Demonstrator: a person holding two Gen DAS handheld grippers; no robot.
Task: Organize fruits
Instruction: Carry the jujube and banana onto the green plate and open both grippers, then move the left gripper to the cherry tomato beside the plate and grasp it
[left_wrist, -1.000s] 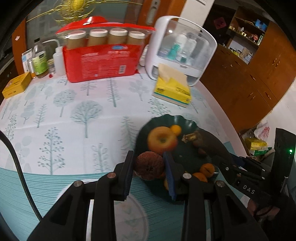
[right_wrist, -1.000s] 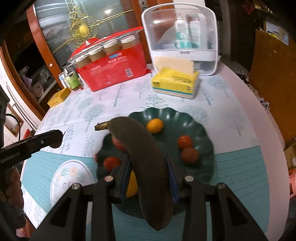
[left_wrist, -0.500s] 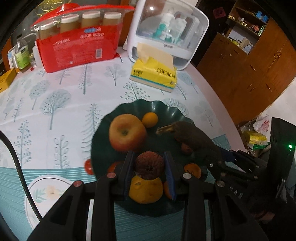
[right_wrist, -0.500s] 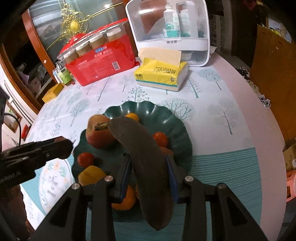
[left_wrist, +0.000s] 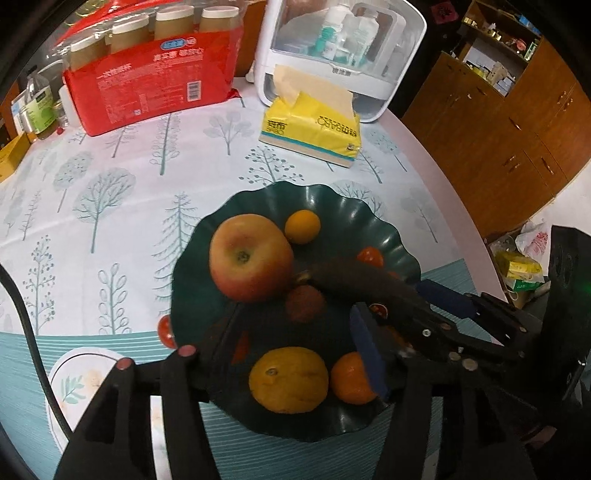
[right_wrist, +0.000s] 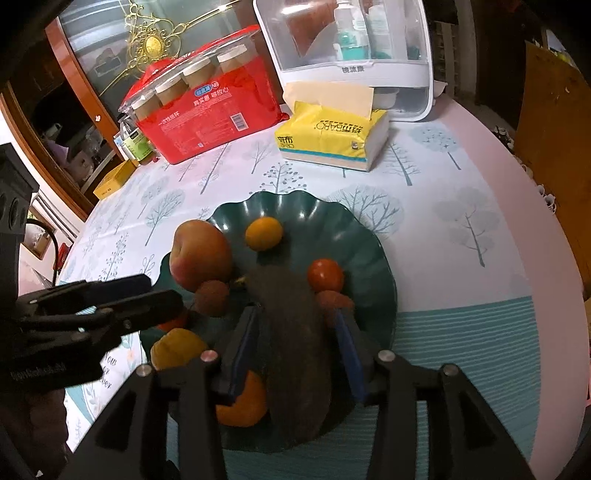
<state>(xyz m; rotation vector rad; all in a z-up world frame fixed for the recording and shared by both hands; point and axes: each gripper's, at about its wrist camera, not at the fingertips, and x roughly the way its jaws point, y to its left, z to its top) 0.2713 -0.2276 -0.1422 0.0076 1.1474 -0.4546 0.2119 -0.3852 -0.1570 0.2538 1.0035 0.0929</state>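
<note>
Crowded on the desk (left_wrist: 110, 177), the plate (left_wrist: 332, 199) holds both just-opened tools' fruit, left tool (left_wrist: 295, 339) wide, right tool (right_wrist: 295, 343) loosely around the banana (right_wrist: 295, 332), which could roll off.

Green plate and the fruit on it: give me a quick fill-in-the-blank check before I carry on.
1. The largest round fruit on the green plate is the ____.
2. The dark banana lies between the fingers of the ____ hand-held gripper.
3. The pack behind the plate with a tissue sticking up is coloured ____.
4. One small red fruit lies just ____ the plate's rim, on the tablecloth.

Missing words: apple; right; yellow; outside
</note>
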